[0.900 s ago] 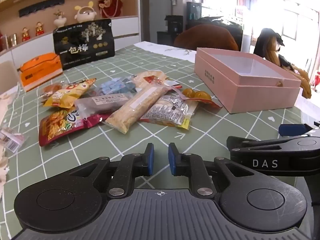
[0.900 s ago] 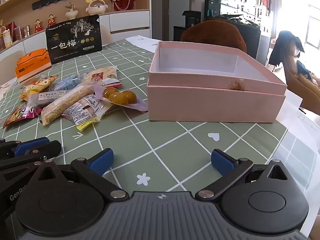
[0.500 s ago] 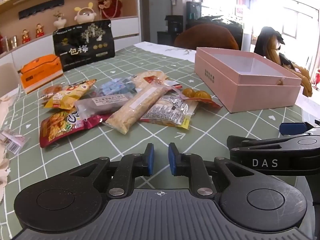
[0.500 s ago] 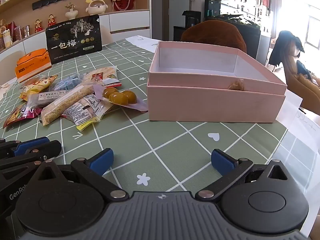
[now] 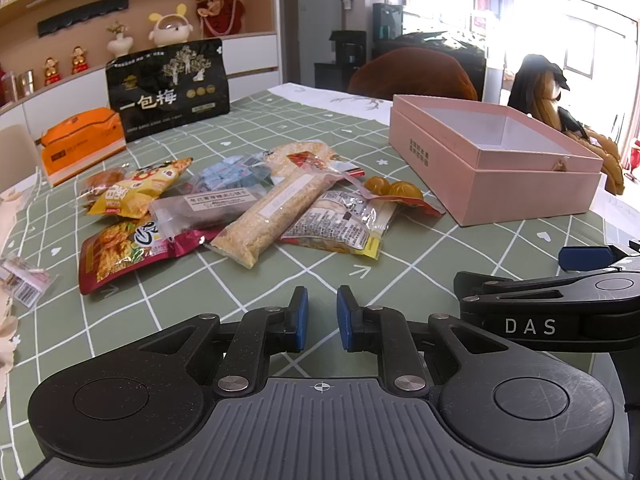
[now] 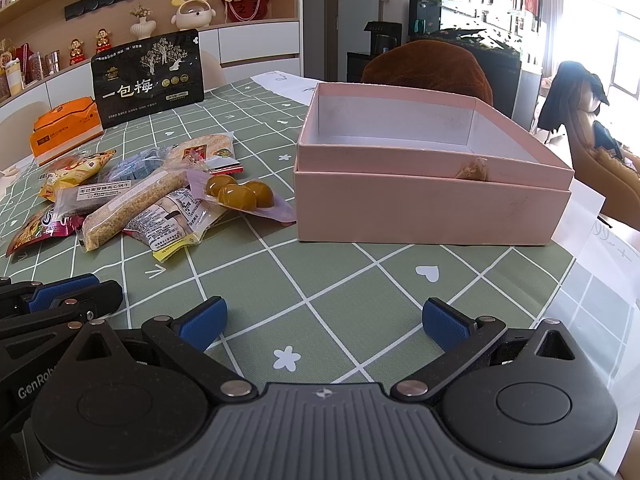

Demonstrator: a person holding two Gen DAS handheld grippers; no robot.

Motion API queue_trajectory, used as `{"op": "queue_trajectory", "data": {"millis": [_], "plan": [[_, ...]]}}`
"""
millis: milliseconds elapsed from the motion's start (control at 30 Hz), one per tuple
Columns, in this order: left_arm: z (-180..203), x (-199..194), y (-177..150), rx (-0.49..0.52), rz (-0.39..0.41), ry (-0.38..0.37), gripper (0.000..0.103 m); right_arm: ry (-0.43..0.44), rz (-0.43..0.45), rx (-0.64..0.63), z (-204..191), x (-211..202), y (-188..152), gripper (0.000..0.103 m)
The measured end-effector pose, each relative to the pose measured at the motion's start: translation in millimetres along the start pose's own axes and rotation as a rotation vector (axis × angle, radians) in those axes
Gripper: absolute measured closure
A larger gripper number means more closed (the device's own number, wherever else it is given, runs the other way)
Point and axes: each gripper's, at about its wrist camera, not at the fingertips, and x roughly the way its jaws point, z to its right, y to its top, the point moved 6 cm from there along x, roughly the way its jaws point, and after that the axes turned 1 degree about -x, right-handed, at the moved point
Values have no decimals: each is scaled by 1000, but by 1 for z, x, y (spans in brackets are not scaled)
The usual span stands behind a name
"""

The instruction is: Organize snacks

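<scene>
Several snack packets lie in a pile on the green checked tablecloth: a long grain bar (image 5: 272, 212) (image 6: 132, 208), a red chip bag (image 5: 120, 252), a yellow bag (image 5: 136, 192), a clear pack of round yellow sweets (image 5: 396, 192) (image 6: 240, 194). An open, empty pink box (image 5: 492, 160) (image 6: 428, 172) stands to the right of the pile. My left gripper (image 5: 322, 320) is nearly shut with a narrow gap, empty, short of the pile. My right gripper (image 6: 324, 320) is wide open and empty, in front of the box.
A black pouch with Chinese writing (image 5: 168, 88) and an orange box (image 5: 80, 144) stand at the table's far side. A small wrapper (image 5: 24, 280) lies at the left edge. Shelves with figurines are behind. White paper (image 6: 592, 240) lies right of the box.
</scene>
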Motion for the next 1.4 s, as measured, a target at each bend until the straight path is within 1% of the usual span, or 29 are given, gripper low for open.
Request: {"op": "queue_trajectory", "data": {"millis": [1400], "plan": [[-3, -1, 0, -7, 0, -3, 83, 0, 0, 0, 0, 0, 0, 0]]}}
